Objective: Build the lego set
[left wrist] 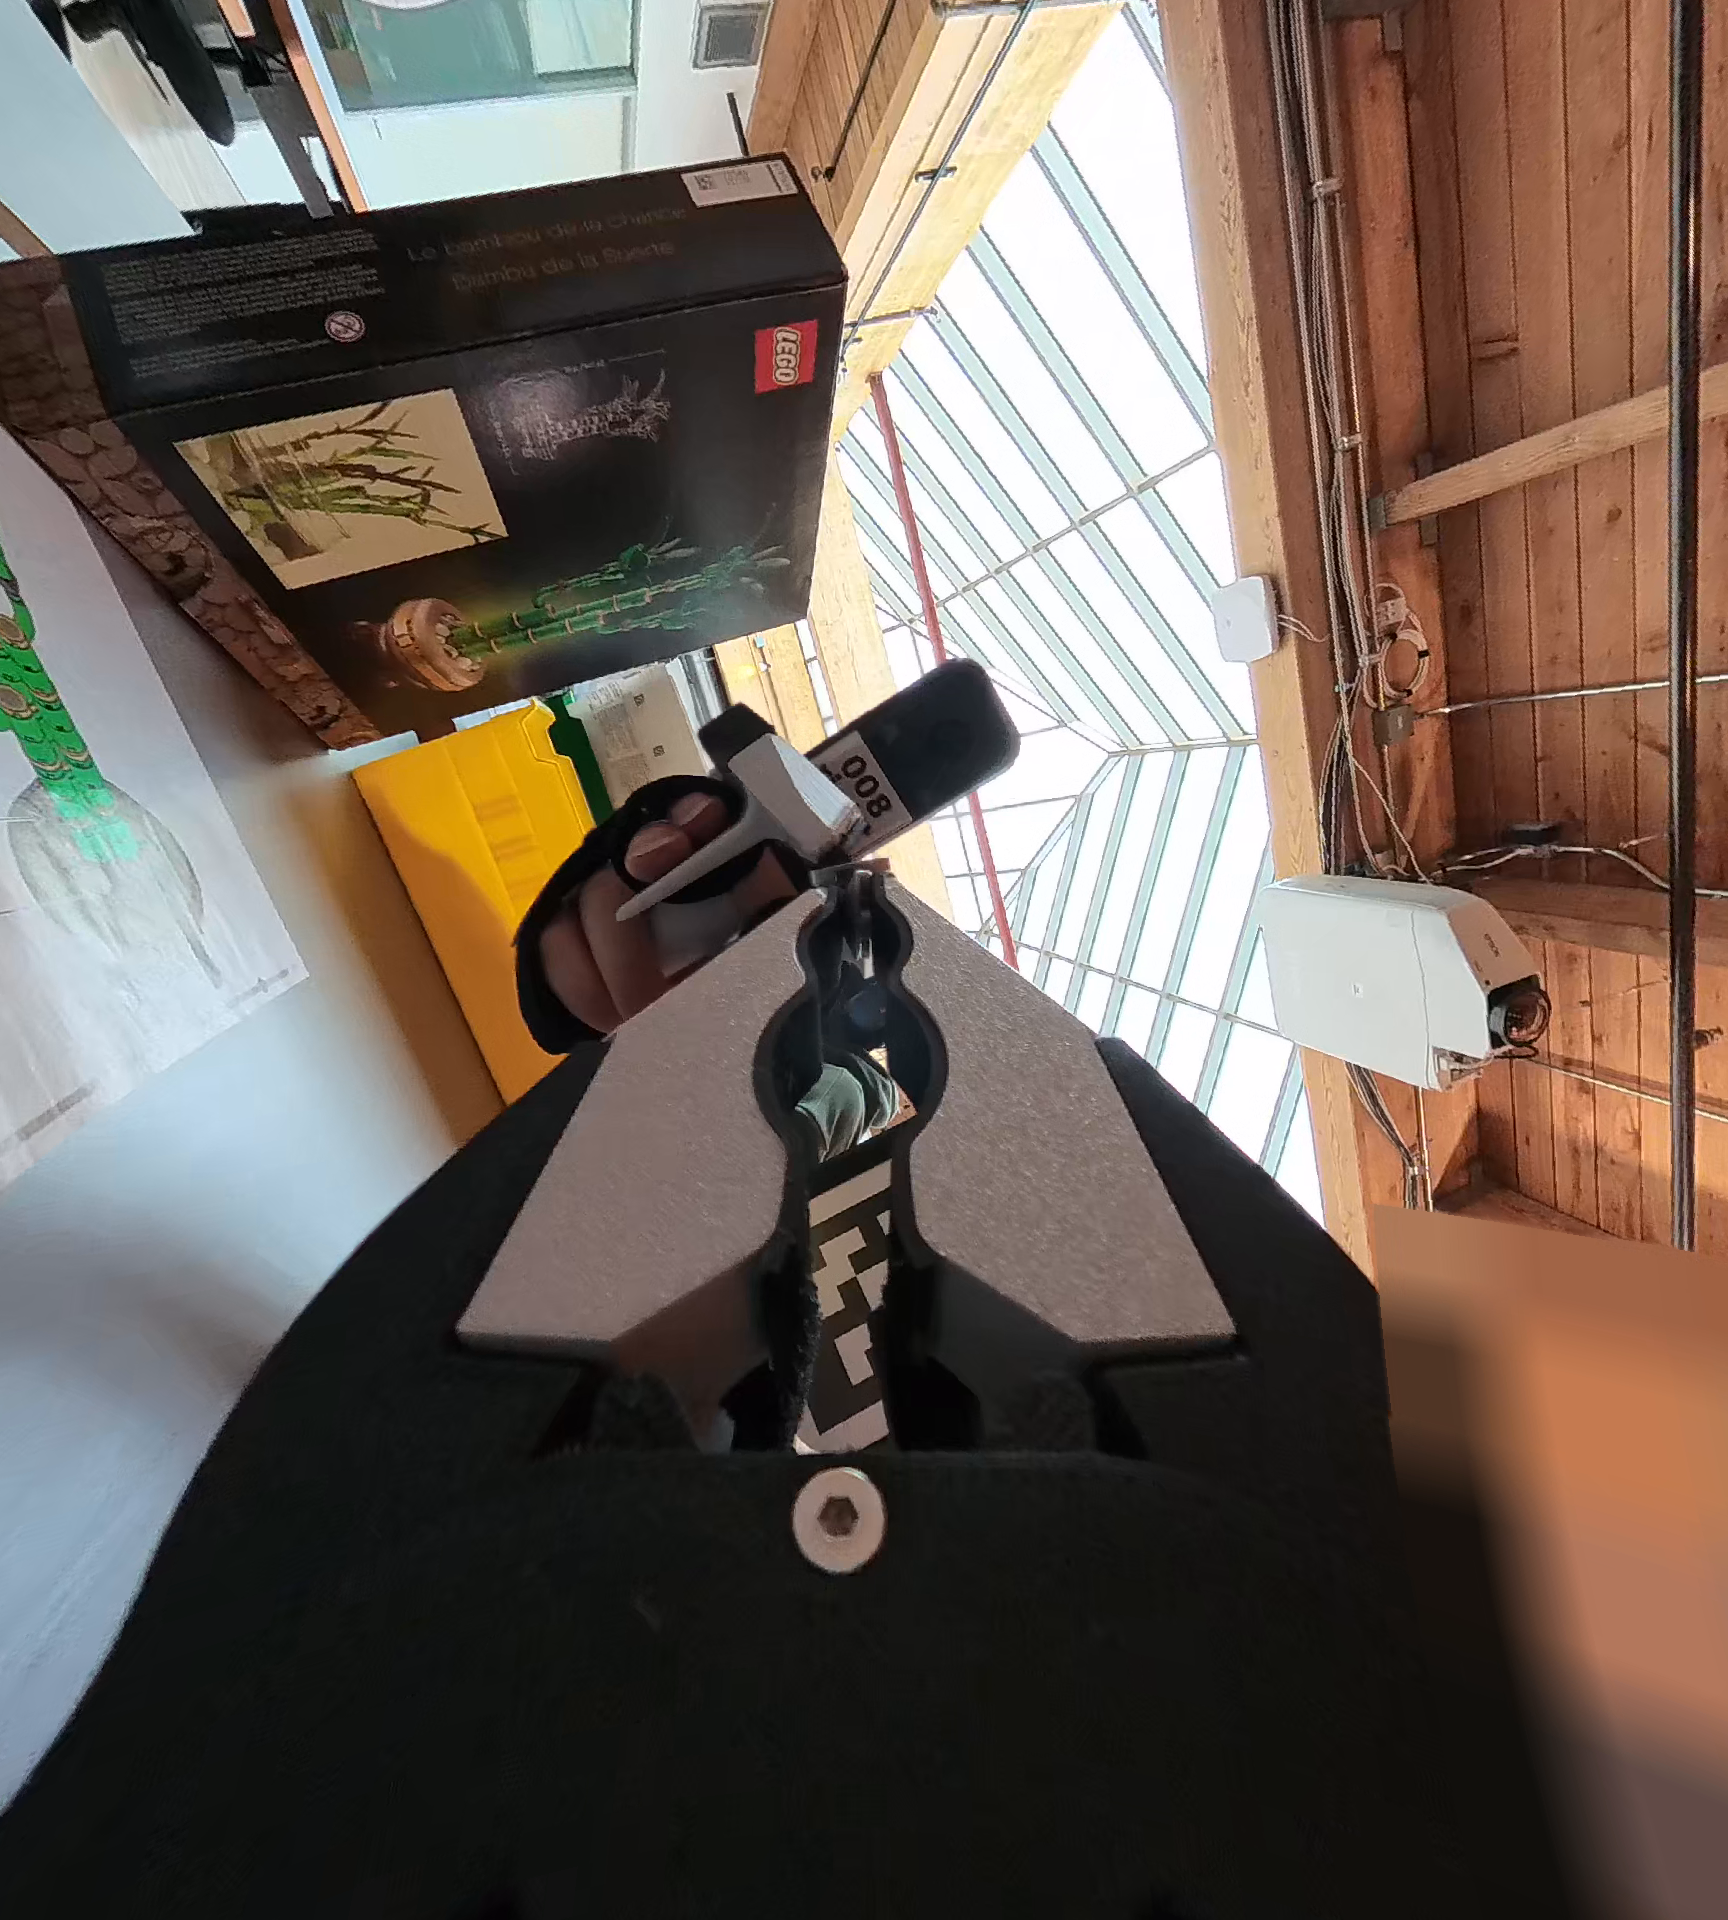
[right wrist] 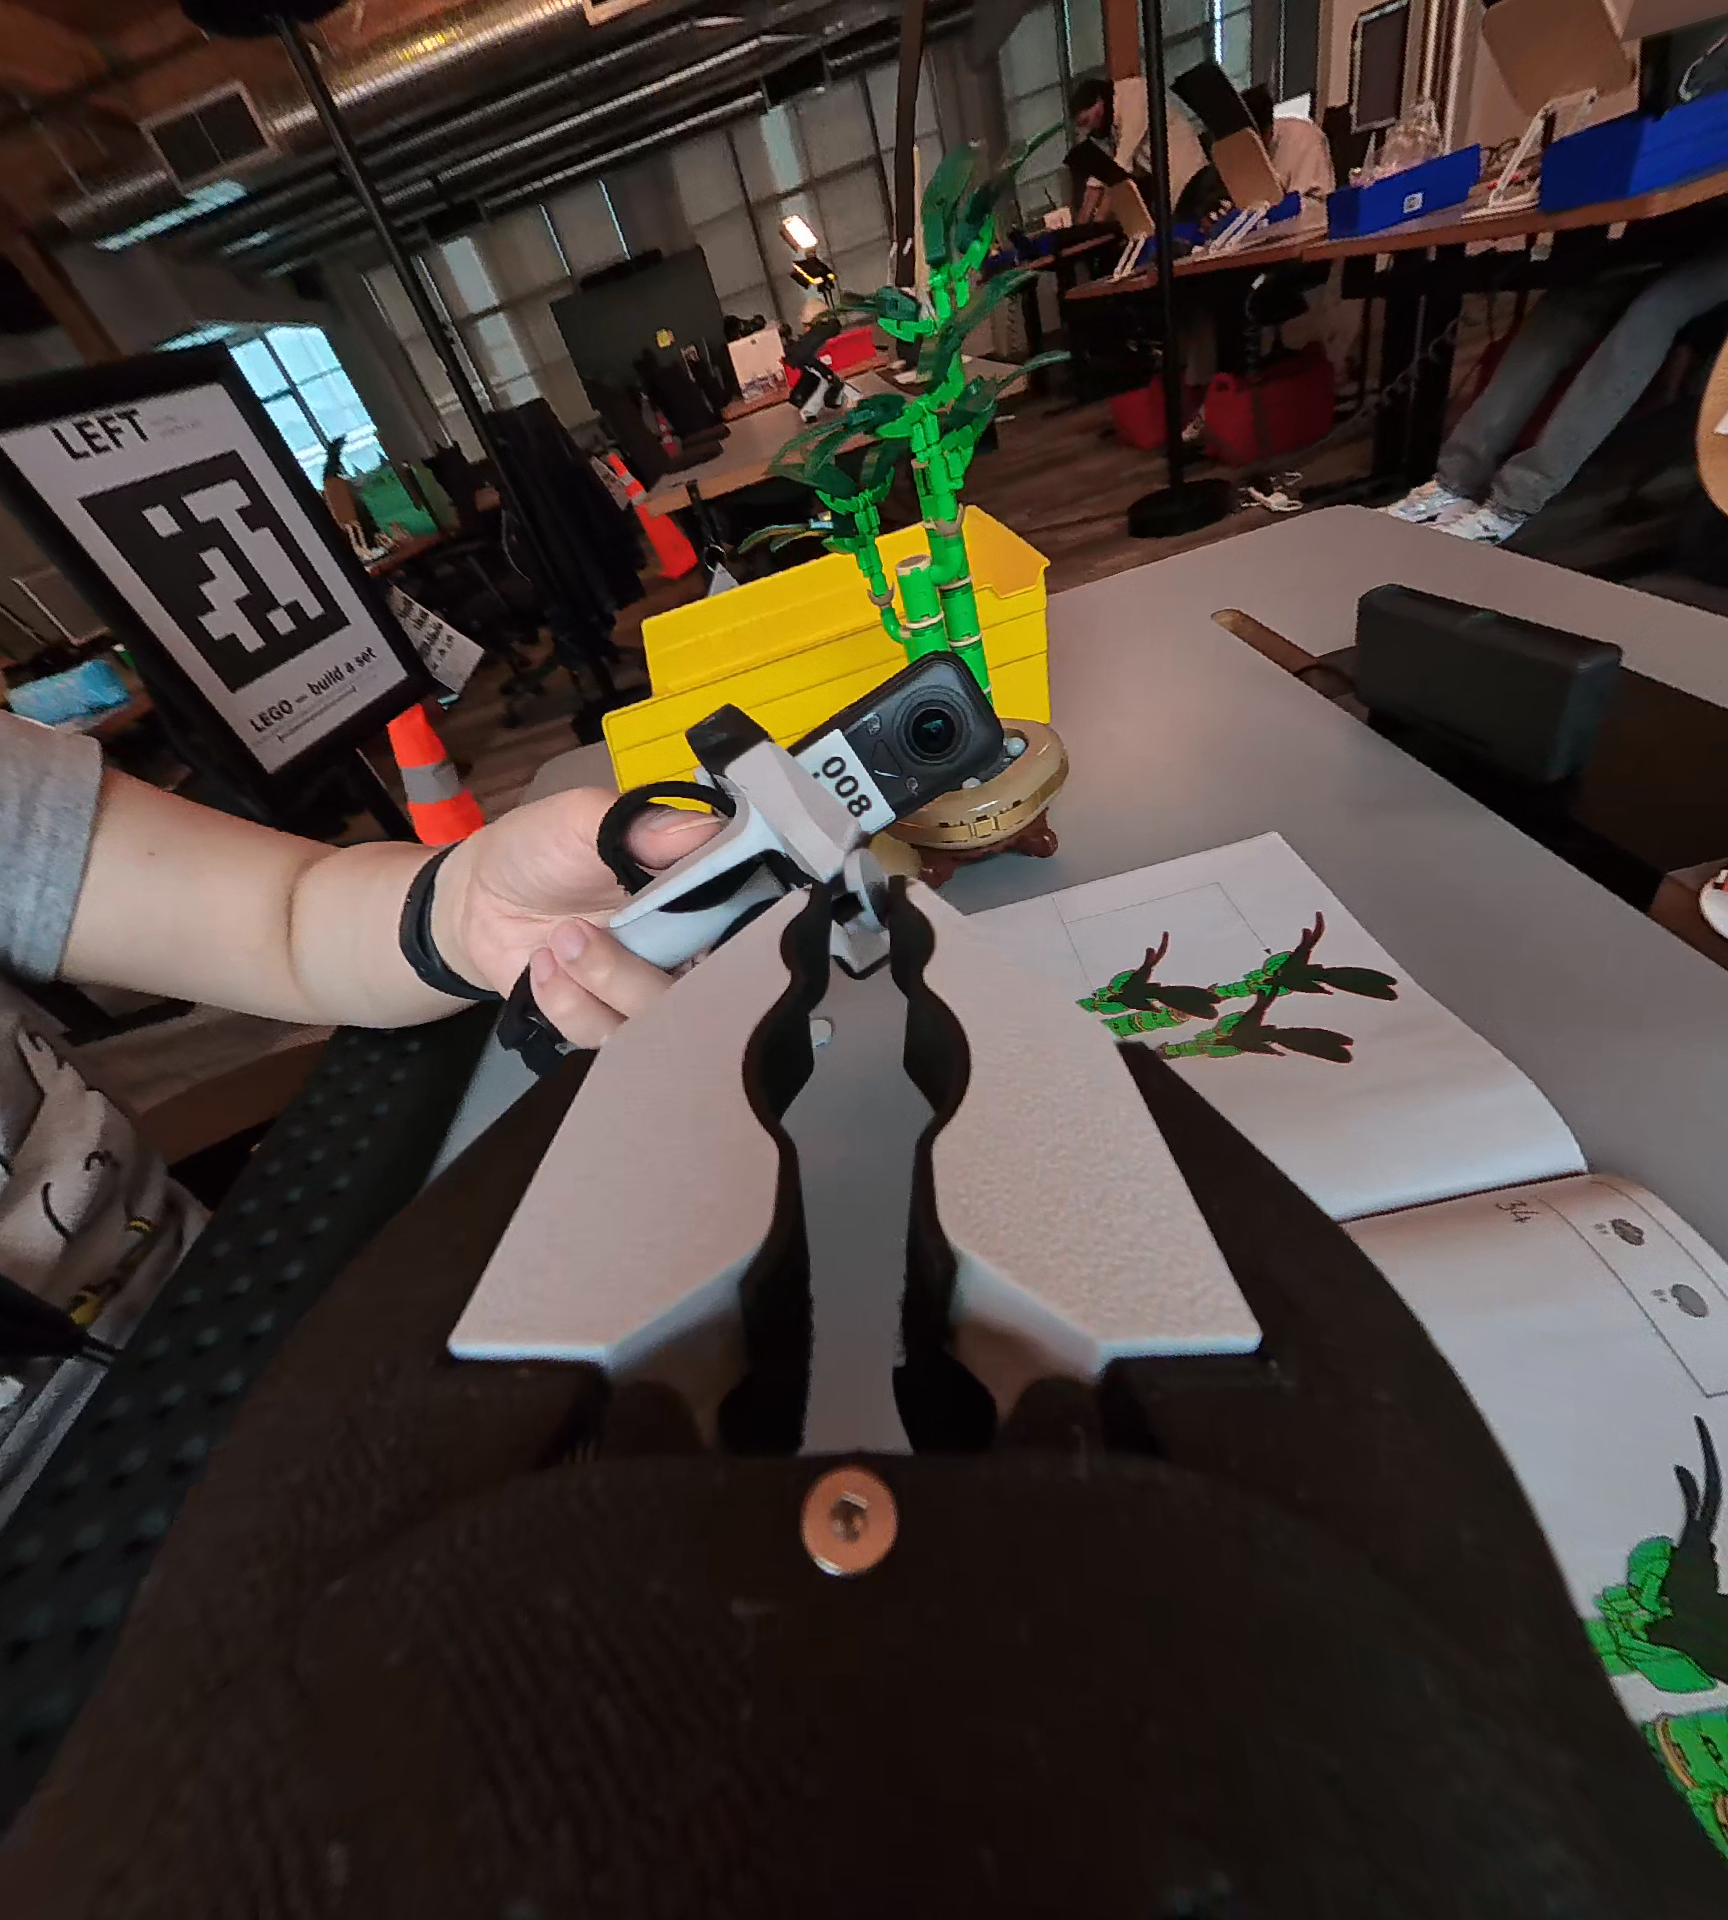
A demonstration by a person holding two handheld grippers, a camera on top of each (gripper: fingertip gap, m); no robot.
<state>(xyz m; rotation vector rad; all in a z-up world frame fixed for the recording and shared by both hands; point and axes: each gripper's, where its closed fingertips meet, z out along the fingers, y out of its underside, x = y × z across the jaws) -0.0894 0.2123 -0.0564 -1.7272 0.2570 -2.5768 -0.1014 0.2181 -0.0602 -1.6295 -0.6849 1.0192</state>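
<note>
The built green bamboo model [right wrist: 927, 582] stands on its tan round base [right wrist: 990, 805] on the grey table [right wrist: 1255, 665]. My left gripper [left wrist: 855, 899] and right gripper [right wrist: 858, 891] point at each other, tips almost meeting in mid-air above the table. The left gripper's jaws are together at the tips, and a small grey bit there is too small to identify. The right gripper's jaws stand a narrow gap apart. Nothing shows held between them. A hand [right wrist: 538, 914] holds the left gripper's white handle [right wrist: 725, 883].
The open instruction booklet [right wrist: 1255, 1049] lies on the table to the right. A yellow bin [right wrist: 798, 644] stands behind the model. The black set box [left wrist: 486, 447] stands by the bin. A framed marker sign [right wrist: 205, 561] stands at left. A black box [right wrist: 1483, 675] sits far right. From either gripper's tips it is about 25 cm to the built green bamboo model [right wrist: 927, 582].
</note>
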